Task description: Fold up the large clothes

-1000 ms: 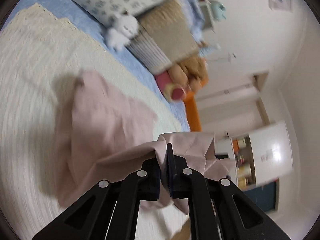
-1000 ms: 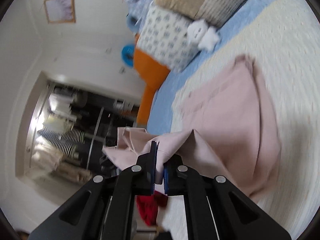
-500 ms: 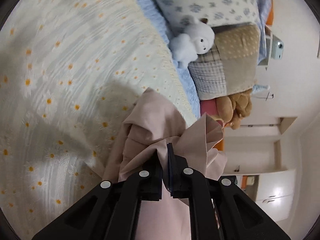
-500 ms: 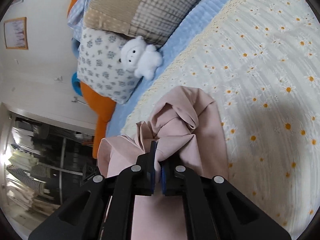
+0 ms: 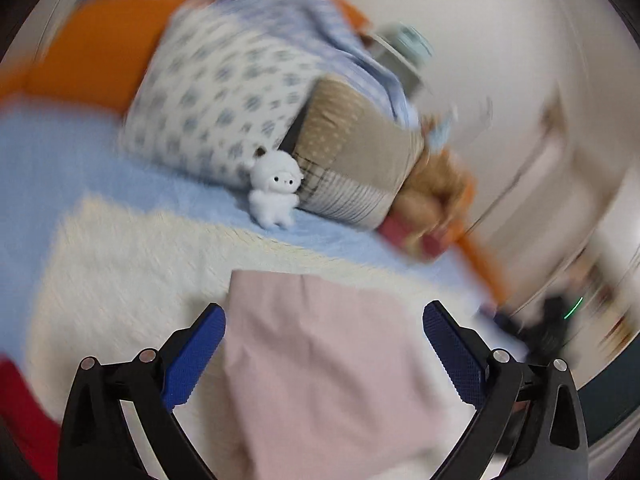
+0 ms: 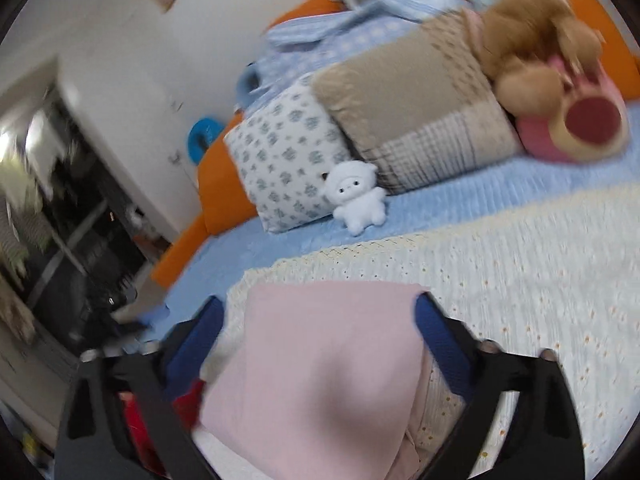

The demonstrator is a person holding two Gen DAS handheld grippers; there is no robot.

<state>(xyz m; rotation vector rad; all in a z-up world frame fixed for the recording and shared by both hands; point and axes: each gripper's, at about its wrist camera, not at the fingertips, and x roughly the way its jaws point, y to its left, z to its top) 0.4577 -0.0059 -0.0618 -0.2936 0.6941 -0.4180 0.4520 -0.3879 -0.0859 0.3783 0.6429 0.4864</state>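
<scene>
Both tools have just been opening: my left tool [image 5: 324, 320] stands with its blue pads [image 5: 196, 354] spread wide, and my right tool [image 6: 318, 312] has its jaws parted too, not as far by the look of it. Neither pinches anything. Seen from each wrist, the pink garment [image 5: 320, 368] lies flat between the fingers, free of the pads, its far edge running straight across the cream daisy-print blanket [image 6: 520, 264] on the bed. In the right wrist view the cloth [image 6: 320, 360] looks doubled over, with a smooth rounded fold nearest me. Beyond the blanket I see the blue quilt [image 6: 460, 200], and on it a small white plush toy [image 5: 274, 192] sits against a flower-print pillow [image 5: 216, 104] and a beige patchwork pillow [image 6: 420, 108]. A brown stuffed animal [image 6: 532, 52] rests at the far end of the pillows. Something red [image 5: 20, 408] shows at the lower left edge beside my left tool; I cannot tell what it is. Much of the left view is smeared by motion.
</scene>
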